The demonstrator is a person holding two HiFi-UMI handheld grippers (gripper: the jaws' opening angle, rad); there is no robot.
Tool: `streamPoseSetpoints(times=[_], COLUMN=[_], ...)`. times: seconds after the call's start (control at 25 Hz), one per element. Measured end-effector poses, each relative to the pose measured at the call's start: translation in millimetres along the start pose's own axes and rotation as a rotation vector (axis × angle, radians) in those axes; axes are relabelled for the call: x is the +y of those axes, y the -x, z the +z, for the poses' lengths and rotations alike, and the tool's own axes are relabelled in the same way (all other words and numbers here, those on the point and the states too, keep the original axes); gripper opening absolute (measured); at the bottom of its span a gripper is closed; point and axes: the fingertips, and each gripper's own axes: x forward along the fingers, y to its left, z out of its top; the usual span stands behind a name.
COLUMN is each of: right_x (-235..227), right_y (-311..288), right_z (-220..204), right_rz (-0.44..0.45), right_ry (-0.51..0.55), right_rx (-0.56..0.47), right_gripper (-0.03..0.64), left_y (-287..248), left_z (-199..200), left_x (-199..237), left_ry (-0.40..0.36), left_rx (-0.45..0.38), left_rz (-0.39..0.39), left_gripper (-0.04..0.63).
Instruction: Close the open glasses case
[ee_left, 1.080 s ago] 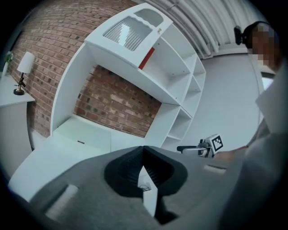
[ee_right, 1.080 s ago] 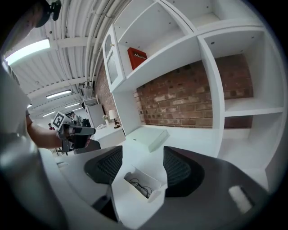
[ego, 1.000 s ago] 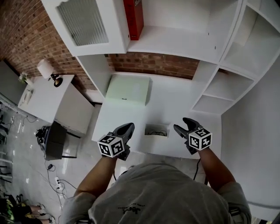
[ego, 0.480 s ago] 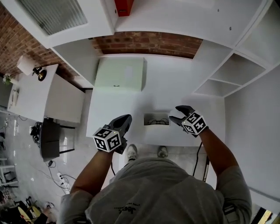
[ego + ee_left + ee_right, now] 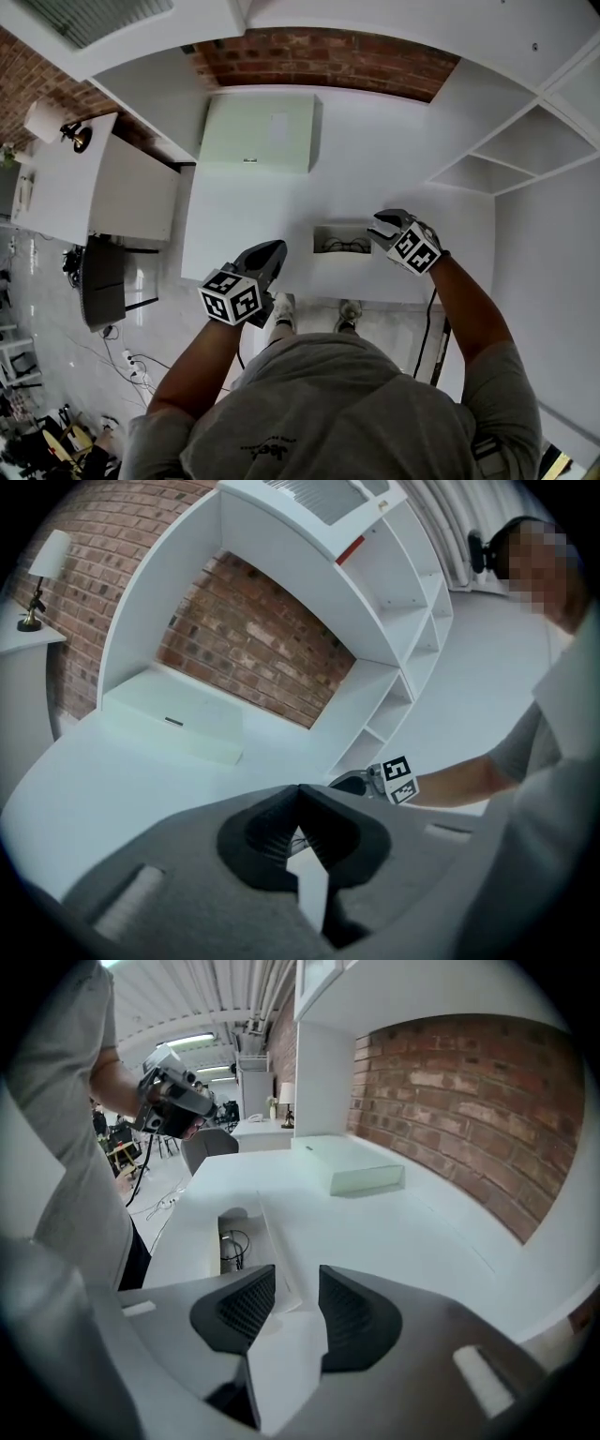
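Observation:
The open white glasses case (image 5: 342,242) lies near the front edge of the white table (image 5: 244,216), with dark glasses (image 5: 343,247) inside. My right gripper (image 5: 376,230) is at the case's right end, jaws open by a narrow gap. In the right gripper view the case (image 5: 246,1241) and glasses (image 5: 232,1241) lie just beyond the right gripper (image 5: 297,1283), and the case's raised wall runs toward the gap. My left gripper (image 5: 273,251) hangs left of the case at the table's front edge, shut and empty. The left gripper (image 5: 300,794) points toward the case.
A flat pale green box (image 5: 258,131) lies at the back of the table against the brick wall (image 5: 319,52). White shelf compartments (image 5: 511,150) stand to the right. A side table with a lamp (image 5: 75,136) and a dark chair (image 5: 98,281) are to the left.
My right gripper has moved in to the case's right end and its jaws have narrowed. The left gripper has stayed shut near the table's front edge.

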Motion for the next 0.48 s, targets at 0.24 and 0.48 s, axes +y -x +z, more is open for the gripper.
streamPoseSetpoints(times=[0.24,0.48], right_x=[2,7], right_y=[-12,-11], right_z=[-2,-1], right_rz=[0.007,-0.024], right_ry=[0.036,0.072], right_rx=[0.02,0.02], right_gripper=[0.106,0.049], left_y=[-2,-3], left_z=[-13,-18], left_x=[3,-1], left_ry=[0.014,0.018], left_rx=[0.01,0.019], left_rz=[0.001,-0.013], left_gripper=[-0.003,-0.003])
